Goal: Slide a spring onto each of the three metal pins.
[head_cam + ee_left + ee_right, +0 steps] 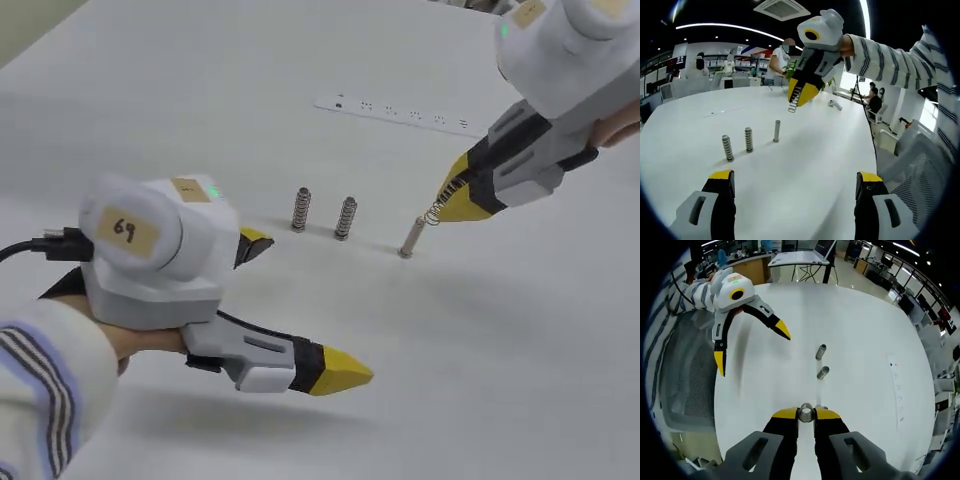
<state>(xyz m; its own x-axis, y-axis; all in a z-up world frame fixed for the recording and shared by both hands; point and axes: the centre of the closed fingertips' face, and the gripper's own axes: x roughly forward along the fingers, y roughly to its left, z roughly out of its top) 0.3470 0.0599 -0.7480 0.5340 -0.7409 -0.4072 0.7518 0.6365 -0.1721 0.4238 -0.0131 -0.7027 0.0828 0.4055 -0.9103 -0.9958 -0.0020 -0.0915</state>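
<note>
The spring (436, 209) is pinched between the fingers of the right gripper (455, 200). Its free end hangs out just above and beside the top of the bare pin (411, 238); whether coil and pin touch cannot be told. In the right gripper view the spring's open end sits centred between the yellow tips that clamp it.

The bare pin stands upright on the white tabletop (480, 340), at the right end of a row of three in the head view. The other two, the middle pin (345, 217) and the far-left pin (301, 209), each already carry a spring along their length and stand upright, near one another. The middle pin is just beside the bare one, on the side away from the right gripper.

Left gripper (300, 308): fingers spread wide, holding nothing, hovering over the tabletop on the near side of the row, well apart from the pins.

Surroundings: a white power strip (400, 112) lies flat beyond the row, well apart from it. In the left gripper view a mesh chair (920, 165) stands at the tabletop's edge, a small white object (835, 104) lies on the far part of the tabletop, and people occupy the room behind.
</note>
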